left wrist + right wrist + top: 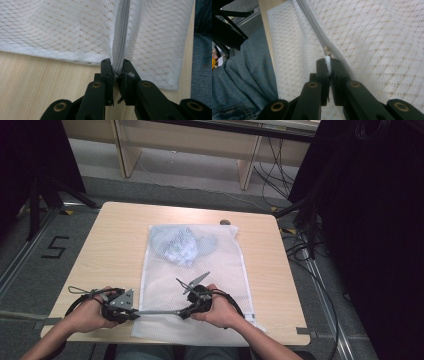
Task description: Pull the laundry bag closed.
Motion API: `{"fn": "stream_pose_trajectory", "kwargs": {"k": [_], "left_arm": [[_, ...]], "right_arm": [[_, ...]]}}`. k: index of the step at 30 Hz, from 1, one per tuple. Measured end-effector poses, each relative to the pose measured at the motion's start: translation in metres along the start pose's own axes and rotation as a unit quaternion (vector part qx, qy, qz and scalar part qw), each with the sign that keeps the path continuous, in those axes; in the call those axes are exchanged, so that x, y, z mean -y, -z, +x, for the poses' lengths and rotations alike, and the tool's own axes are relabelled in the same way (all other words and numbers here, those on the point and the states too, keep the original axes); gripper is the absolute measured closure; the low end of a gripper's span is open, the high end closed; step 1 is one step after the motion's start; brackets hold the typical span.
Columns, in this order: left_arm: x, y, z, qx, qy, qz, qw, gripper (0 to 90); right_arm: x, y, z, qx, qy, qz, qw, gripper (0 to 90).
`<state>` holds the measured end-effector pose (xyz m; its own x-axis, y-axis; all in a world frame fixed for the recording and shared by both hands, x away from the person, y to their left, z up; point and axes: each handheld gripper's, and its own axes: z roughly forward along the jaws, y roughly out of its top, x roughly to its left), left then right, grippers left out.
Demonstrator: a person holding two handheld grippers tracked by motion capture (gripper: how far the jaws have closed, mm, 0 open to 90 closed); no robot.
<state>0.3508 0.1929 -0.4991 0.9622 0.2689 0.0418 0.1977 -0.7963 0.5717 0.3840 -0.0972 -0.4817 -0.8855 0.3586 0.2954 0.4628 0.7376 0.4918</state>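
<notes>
Pale wood surface [115, 245], dark curtains either side. White mesh laundry bag [220, 270] lies flat at its middle, a bluish garment [182, 245] inside at the far end; grey zipper [157, 311] runs along the near edge.

Left fingers [106, 72] pinch the zipper's end [118, 67]. Right fingers [322, 70] are clamped on the white pull tab [327, 63].

Judgement: anchor left, draw the tab straight along the track, tape taut, mesh clear.

Both hands low at the near edge, the left gripper [131, 315] and the right gripper [184, 312] pointing at each other.
</notes>
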Motion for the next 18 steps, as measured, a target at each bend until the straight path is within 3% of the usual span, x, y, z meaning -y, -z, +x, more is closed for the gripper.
{"fn": "stream_pose_trajectory", "kwargs": {"k": [4,6,18], "left_arm": [[0.0,0.001,0.001,0.0,-0.008,0.009,0.9999,81.6],[0.0,0.001,0.001,0.0,-0.007,0.009,0.9999,81.6],[0.0,0.001,0.001,0.001,-0.005,0.008,1.0,81.6]], "right_arm": [[0.0,0.001,0.002,0.0,-0.009,0.001,1.0,87.1],[0.002,0.003,0.001,0.016,-0.008,0.013,0.9998,87.1],[0.012,0.013,-0.003,0.019,-0.03,0.013,0.9993,87.1]]}}
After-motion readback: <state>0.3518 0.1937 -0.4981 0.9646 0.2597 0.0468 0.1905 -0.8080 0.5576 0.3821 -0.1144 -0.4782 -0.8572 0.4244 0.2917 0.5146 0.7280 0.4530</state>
